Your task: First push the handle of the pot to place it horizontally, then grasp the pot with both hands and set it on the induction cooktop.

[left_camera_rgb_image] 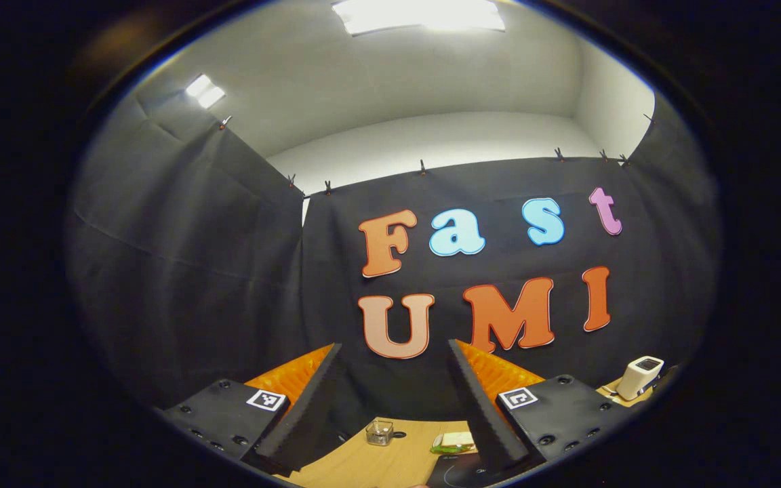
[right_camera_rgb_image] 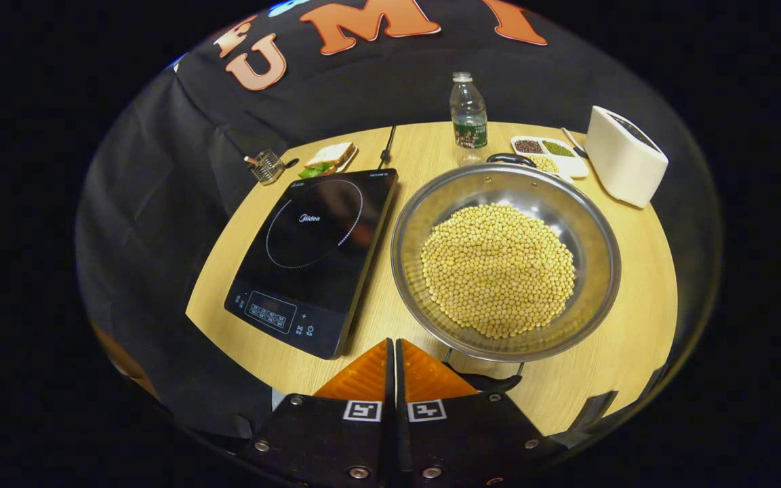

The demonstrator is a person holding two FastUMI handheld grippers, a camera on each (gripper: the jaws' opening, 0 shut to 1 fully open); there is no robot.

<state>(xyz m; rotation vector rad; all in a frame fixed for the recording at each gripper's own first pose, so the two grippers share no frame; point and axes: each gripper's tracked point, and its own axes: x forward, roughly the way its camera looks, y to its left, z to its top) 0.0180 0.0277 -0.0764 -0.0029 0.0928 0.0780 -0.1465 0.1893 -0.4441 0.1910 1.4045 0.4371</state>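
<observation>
Pot of soybeans beside the induction cooktop, both hand-held grippers off it.

In the left gripper view, the left hand-held gripper (left_camera_rgb_image: 395, 352) is released, fingers spread wide and raised toward the booth wall, above the surface (left_camera_rgb_image: 370, 464). In the right gripper view, from left: a small glass (right_camera_rgb_image: 268, 167), a sandwich plate (right_camera_rgb_image: 328, 157), the induction cooktop (right_camera_rgb_image: 316, 257), a water bottle (right_camera_rgb_image: 468, 118), the steel pot (right_camera_rgb_image: 506, 261) just right of the cooktop, a toaster (right_camera_rgb_image: 624, 156). The right hand-held gripper (right_camera_rgb_image: 394, 342) is clenched on nothing, beside the pot's near handle (right_camera_rgb_image: 485, 381).
</observation>
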